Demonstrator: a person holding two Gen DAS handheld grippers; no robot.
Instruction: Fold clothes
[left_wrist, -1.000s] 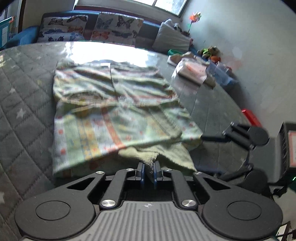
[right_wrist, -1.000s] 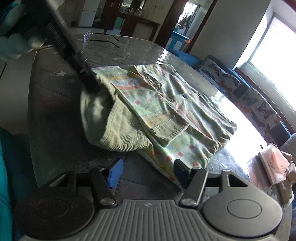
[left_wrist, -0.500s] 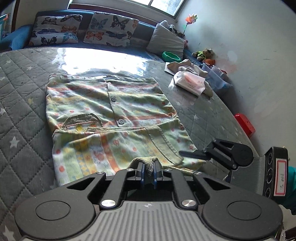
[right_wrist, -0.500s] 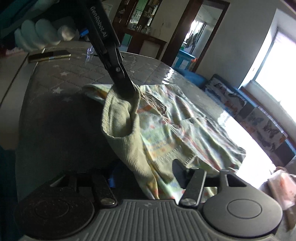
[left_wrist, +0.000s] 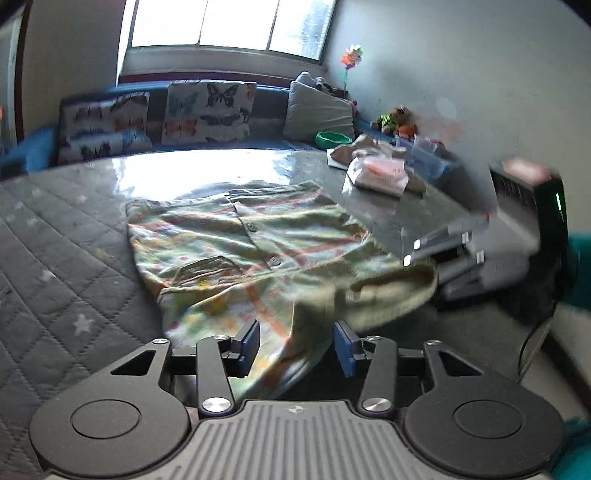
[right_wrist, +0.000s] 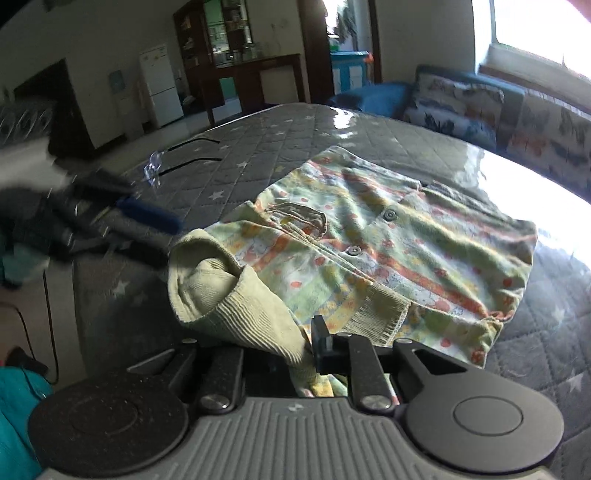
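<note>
Folding here means handling one soft, light shirt (left_wrist: 251, 243) that drapes and slides, so take it by the stiffer ribbed hem (right_wrist: 236, 295), not the thin printed cloth. It lies spread on the quilted bed (left_wrist: 55, 229), buttons up, with its near edge lifted toward you at 6 o'clock. One shirt, two visible buttons, two grippers. Your left gripper (left_wrist: 295, 341) is opening, with cloth hanging between pads that no longer pinch it. Your right gripper (right_wrist: 295, 350) is closing, nearly together, with the ribbed hem caught between its fingers.
</note>
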